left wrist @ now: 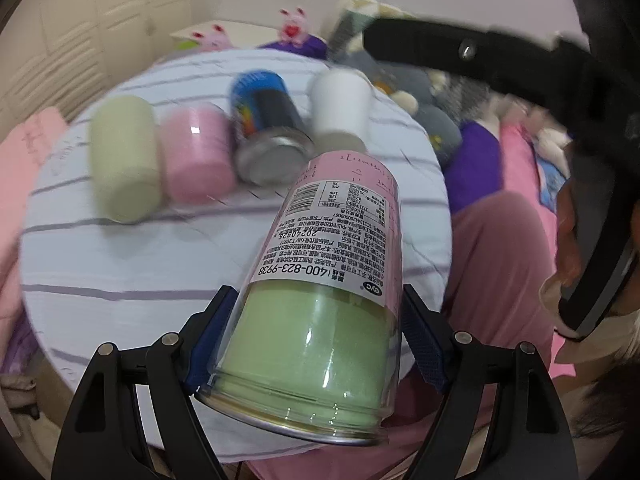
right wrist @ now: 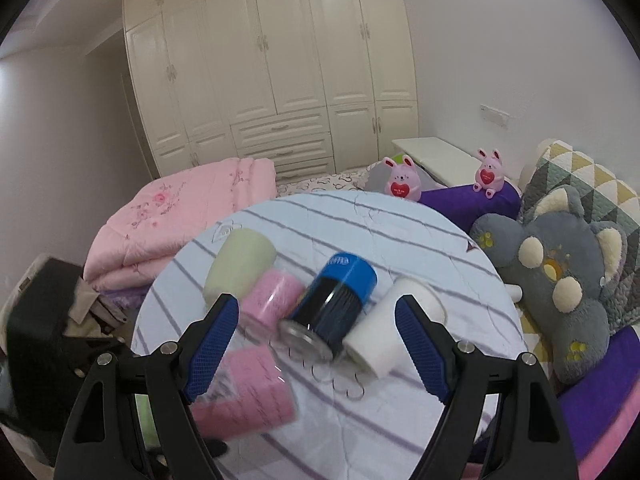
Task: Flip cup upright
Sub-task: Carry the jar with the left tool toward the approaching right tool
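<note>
My left gripper (left wrist: 316, 320) is shut on a clear cup with a pink label and green filling (left wrist: 320, 300), held tilted above the round table (left wrist: 100, 280), its metal rim toward the camera. The same cup shows blurred at the lower left of the right wrist view (right wrist: 244, 392). My right gripper (right wrist: 316, 332) is open and empty above the table, and shows as a black arm in the left wrist view (left wrist: 460, 60). Lying on their sides in a row are a pale green cup (right wrist: 240, 264), a pink cup (right wrist: 272, 300), a blue-and-black can (right wrist: 336, 304) and a white cup (right wrist: 392, 328).
The table has a striped white cloth. A folded pink quilt (right wrist: 180, 216) lies behind it to the left. Grey plush toys (right wrist: 560, 272), a purple cushion (right wrist: 468, 200) and two pink bunny toys (right wrist: 400, 180) sit to the right. A white wardrobe (right wrist: 272, 72) stands behind.
</note>
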`<act>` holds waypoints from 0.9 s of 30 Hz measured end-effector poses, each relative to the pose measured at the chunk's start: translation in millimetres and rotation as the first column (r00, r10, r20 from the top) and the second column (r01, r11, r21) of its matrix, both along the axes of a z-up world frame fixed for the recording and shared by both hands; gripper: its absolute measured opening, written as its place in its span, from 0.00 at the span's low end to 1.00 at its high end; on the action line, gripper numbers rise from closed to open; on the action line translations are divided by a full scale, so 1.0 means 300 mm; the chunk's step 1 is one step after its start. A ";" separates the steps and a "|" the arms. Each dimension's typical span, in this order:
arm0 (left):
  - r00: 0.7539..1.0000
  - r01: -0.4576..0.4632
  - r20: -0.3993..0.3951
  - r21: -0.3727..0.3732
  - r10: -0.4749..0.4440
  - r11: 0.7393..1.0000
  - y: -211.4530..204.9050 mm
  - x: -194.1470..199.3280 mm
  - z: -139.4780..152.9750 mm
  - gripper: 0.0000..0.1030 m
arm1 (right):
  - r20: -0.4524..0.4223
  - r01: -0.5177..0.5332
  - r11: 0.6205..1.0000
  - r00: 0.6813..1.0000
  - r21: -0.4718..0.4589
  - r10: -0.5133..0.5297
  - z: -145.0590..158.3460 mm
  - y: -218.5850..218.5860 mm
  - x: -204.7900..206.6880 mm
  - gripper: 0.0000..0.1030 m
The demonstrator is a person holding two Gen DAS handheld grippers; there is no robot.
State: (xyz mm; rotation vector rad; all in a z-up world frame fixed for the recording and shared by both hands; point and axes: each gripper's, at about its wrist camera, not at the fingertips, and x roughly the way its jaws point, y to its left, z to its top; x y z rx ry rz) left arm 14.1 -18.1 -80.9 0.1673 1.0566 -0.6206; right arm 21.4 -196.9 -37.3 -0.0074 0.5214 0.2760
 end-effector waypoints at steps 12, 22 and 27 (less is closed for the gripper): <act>0.999 0.047 -0.014 0.050 -0.047 0.998 0.030 0.087 -0.077 0.80 | -0.048 -0.007 0.999 0.999 -0.038 0.005 -0.066 0.011 -0.004 0.79; 0.998 -0.036 0.049 -0.054 0.038 0.998 0.124 0.038 -0.022 0.94 | -0.084 -0.043 0.997 0.996 -0.066 0.038 -0.088 0.050 0.013 0.79; 0.995 -0.041 0.081 -0.132 0.052 0.990 0.198 -0.018 -0.023 0.95 | -0.072 -0.054 0.997 0.996 -0.060 0.050 -0.079 0.069 -0.007 0.79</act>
